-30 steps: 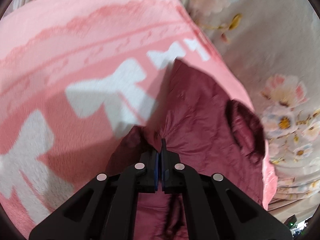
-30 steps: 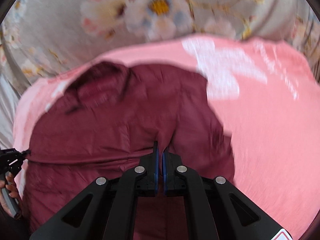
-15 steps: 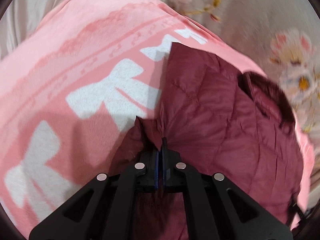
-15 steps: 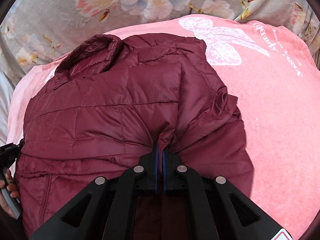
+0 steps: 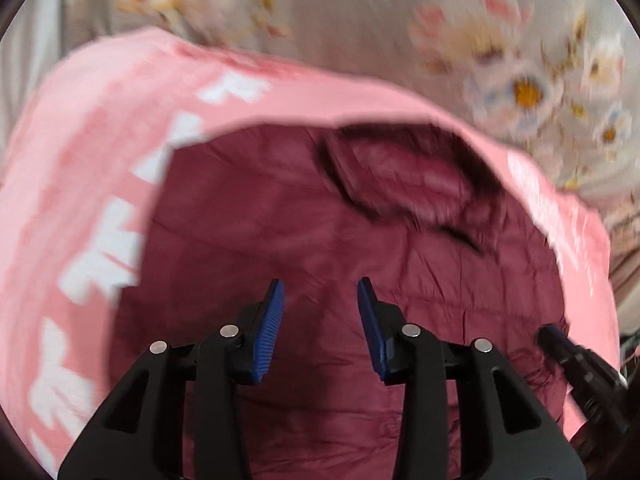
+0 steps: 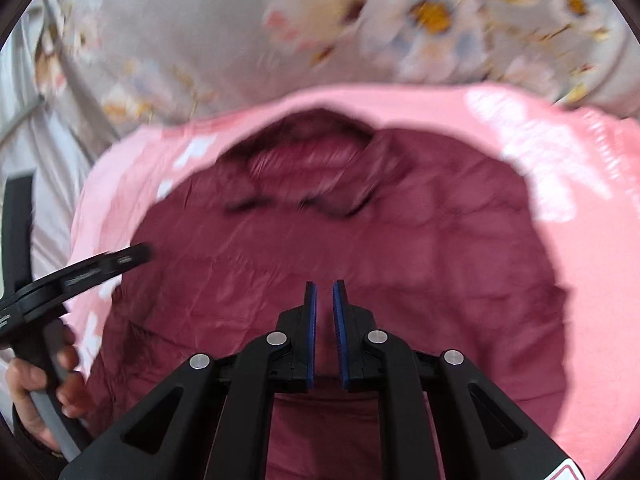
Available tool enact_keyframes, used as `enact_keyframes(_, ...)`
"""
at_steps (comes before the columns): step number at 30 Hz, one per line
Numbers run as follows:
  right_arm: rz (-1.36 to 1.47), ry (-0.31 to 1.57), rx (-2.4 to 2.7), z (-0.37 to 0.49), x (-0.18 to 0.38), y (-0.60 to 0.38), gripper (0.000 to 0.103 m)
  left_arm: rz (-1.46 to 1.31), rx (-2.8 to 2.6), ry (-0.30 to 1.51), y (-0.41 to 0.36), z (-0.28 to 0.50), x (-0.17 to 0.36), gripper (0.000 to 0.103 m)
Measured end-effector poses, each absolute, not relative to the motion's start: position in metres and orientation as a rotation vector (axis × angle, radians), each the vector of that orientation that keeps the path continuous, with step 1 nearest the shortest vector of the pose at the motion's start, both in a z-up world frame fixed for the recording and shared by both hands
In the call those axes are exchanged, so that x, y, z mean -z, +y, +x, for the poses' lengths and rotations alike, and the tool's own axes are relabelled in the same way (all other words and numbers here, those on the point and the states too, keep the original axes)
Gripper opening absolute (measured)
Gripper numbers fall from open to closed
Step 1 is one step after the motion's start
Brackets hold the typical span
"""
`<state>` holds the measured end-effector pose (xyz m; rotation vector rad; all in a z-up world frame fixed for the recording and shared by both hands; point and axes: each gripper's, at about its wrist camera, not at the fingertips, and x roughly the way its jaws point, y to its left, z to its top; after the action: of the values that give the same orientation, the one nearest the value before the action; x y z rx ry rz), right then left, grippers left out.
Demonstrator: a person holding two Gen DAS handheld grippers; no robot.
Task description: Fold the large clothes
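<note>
**Setting: home bedroom, work done on a bed**

Surface is soft and draped, not a table; grey sheet printed with large pale flowers covers it and rumples toward the edges; pink blanket with white bow pattern lies spread over the sheet; maroon quilted jacket lies flat on the blanket; bedding fills both views; both views motion-blurred, so finer room detail unreadable.
</note>
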<state>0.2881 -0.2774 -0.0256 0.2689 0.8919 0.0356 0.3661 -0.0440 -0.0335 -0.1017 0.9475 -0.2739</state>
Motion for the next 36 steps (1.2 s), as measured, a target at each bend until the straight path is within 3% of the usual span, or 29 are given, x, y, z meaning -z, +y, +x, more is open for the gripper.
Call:
enact_keyframes(5,0.25,0.974,-0.058,0.277,0.065,-0.263,0.011,-0.053,0.282,0.993,-0.062,0.349,0.071,0.036)
enact_keyframes(8,0.29,0.985,-0.06,0.267,0.078,-0.266,0.006,-0.052,0.282,0.986,-0.059,0.34,0.079,0.036)
enact_keyframes(23,0.295,0.907,-0.037,0.256,0.086,-0.264,0.003,0.003,0.272,0.899,-0.058,0.326,0.082,0.039)
enact_keyframes(24,0.304,0.928,-0.046,0.256,0.079,-0.267,0.008,-0.028,0.29,0.92,-0.052,0.327,0.075,0.041)
enact_keyframes(26,0.334,0.891,-0.063,0.253,0.059,-0.276,0.01,-0.104,0.32,0.907,-0.04,0.333,0.054,0.061)
enact_keyframes(29,0.368,0.824,-0.054,0.268,0.027,-0.294,0.016,-0.207,0.359,0.862,-0.031,0.354,0.02,0.071)
enact_keyframes(31,0.436,0.779,-0.062,0.288,0.014,-0.307,0.042,-0.292,0.398,0.87,-0.032,0.378,0.009,0.077)
enact_keyframes(33,0.524,0.732,-0.045,0.31,0.01,-0.322,0.054,-0.392,0.412,0.929,-0.034,0.411,0.014,0.077)
enact_keyframes(36,0.661,0.73,-0.041,0.34,0.026,-0.339,0.055,-0.577,0.453,1.047,-0.033,0.449,0.042,0.077)
